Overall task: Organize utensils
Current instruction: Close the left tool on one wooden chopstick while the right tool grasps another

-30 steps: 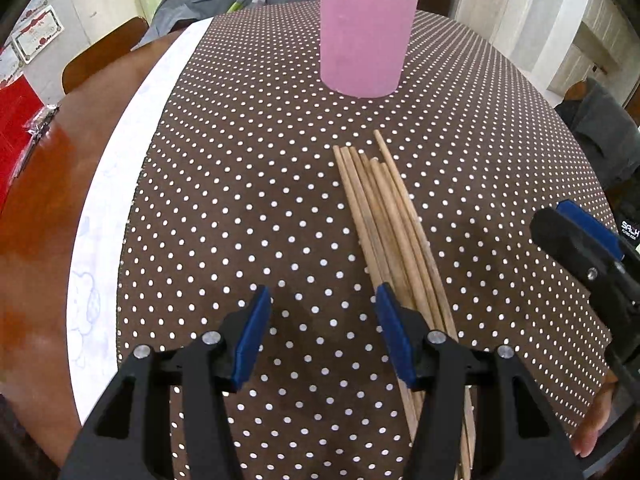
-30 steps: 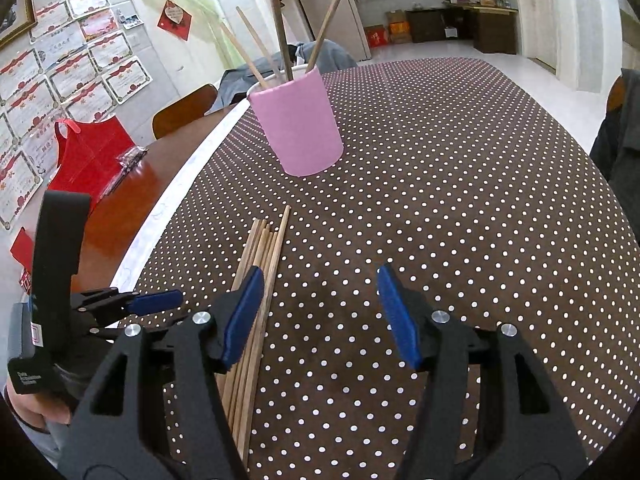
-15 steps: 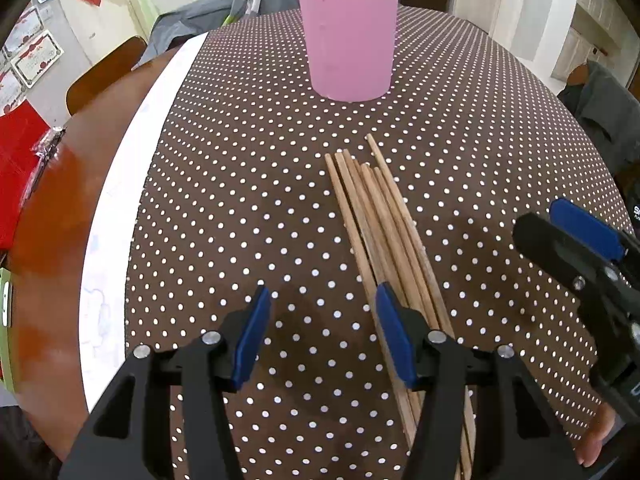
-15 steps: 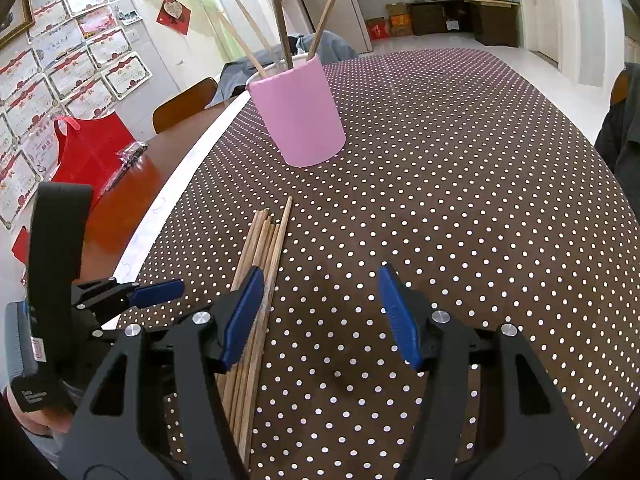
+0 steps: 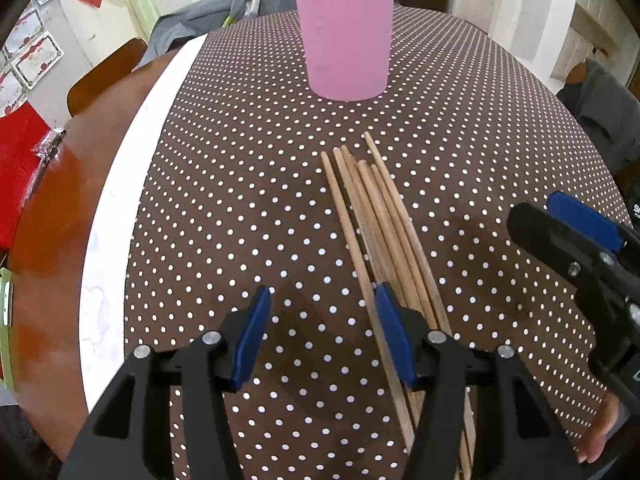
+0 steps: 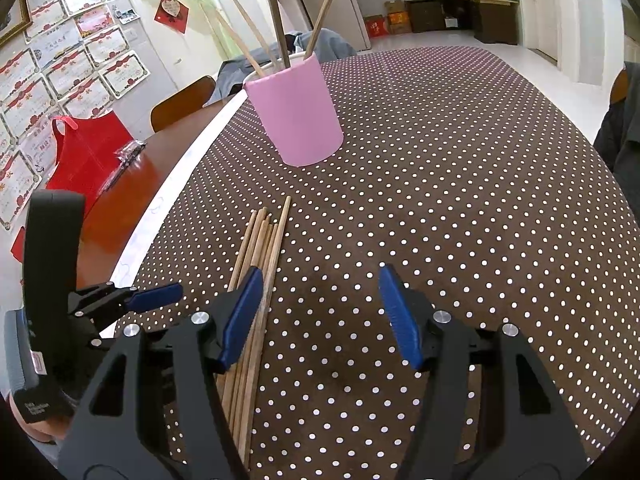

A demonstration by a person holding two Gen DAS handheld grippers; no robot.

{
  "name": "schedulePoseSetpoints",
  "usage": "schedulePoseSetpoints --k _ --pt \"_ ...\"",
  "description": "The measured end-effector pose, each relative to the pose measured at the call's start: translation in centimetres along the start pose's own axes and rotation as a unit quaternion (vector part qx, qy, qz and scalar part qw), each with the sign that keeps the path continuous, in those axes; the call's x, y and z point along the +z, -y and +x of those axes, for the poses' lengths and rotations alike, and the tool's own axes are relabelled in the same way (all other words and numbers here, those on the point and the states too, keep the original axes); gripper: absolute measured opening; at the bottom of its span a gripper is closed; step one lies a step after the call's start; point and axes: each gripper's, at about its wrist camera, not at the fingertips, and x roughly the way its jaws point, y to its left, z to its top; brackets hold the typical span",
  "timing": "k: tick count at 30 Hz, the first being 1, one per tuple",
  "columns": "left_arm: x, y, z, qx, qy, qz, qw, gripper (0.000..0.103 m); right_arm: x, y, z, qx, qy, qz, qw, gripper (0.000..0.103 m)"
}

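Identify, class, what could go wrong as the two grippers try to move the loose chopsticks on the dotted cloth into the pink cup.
1. The chopsticks lie packed side by side, so the open left gripper may well pinch several or scatter them.
2. The pink cup already holds leaning chopsticks; a new one may strike them or tip the cup.
3. The right gripper sits close beside the left; they might collide.

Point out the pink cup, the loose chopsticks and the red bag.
pink cup [image 5: 346, 40]: left wrist view, front wall.
loose chopsticks [image 5: 380, 216]: left wrist view, mid-bundle.
red bag [image 6: 86, 152]: right wrist view, front face.
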Motion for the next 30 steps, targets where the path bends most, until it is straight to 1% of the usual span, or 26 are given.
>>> schedulePoseSetpoints --k 4,5,6,9,12,13,14,16,18,20,21,22,23,25,28,30 --pt "-0.2 -0.2 0.1 -0.008 -0.004 0.007 0.9999 0.055 0.1 0.0 0.1 -0.001 0.000 0.001 1.000 0.060" --pt "-0.4 -0.1 0.3 -0.005 -0.010 0.012 0.9999 0.055 0.1 -0.1 0.1 -0.001 0.000 0.001 1.000 0.060" --pt "-0.7 -0.1 0.3 -0.005 -0.004 0.012 0.9999 0.055 0.1 -0.1 0.2 -0.001 -0.001 0.000 1.000 0.060" --pt "-0.7 -0.8 0.4 -0.023 -0.007 -0.003 0.9997 0.055 0.3 -0.1 0.4 -0.003 -0.003 -0.004 1.000 0.060" --pt "-0.4 -1.4 0.5 -0.035 -0.002 -0.010 0.9993 0.040 0.4 -0.1 0.7 -0.009 -0.012 -0.009 1.000 0.060" --pt "-0.3 -1.7 0.6 -0.035 -0.002 -0.015 0.9993 0.031 0.5 -0.3 0.9 -0.013 -0.021 -0.014 1.000 0.060" --pt "-0.2 -2.0 0.6 -0.034 -0.001 -0.018 0.9993 0.026 0.6 -0.4 1.3 -0.015 -0.030 -0.020 0.999 0.060" --pt "0.0 -2.8 0.8 -0.033 0.000 -0.030 0.9990 0.010 0.8 -0.8 1.9 -0.019 -0.051 -0.032 0.998 0.060" --pt "0.1 -3.4 0.8 -0.044 -0.001 -0.042 0.9981 0.009 0.9 -1.3 2.7 -0.018 -0.071 -0.040 0.997 0.060" --pt "0.0 -4.0 0.8 -0.059 -0.001 -0.055 0.9968 0.008 1.0 -1.8 3.3 -0.015 -0.085 -0.046 0.995 0.055" --pt "0.1 -4.1 0.9 -0.060 0.000 -0.057 0.9965 0.007 1.0 -2.1 3.6 -0.013 -0.092 -0.050 0.994 0.048" --pt "0.1 -4.2 0.9 -0.064 0.002 -0.061 0.9961 0.007 1.0 -2.5 4.0 -0.011 -0.103 -0.053 0.993 0.039" --pt "0.2 -4.3 1.0 -0.066 0.002 -0.064 0.9958 0.007 0.9 -2.8 4.4 -0.006 -0.113 -0.053 0.992 0.034" --pt "0.2 -4.6 1.1 -0.072 0.004 -0.071 0.9949 0.006 0.9 -3.2 5.0 0.000 -0.127 -0.053 0.990 0.033" --pt "0.1 -4.9 1.2 -0.078 0.004 -0.075 0.9941 0.006 0.8 -3.5 5.4 0.006 -0.136 -0.053 0.989 0.031" --pt "0.2 -4.9 1.1 -0.075 0.005 -0.075 0.9944 0.006 0.9 -3.6 5.5 0.016 -0.140 -0.047 0.989 0.031"
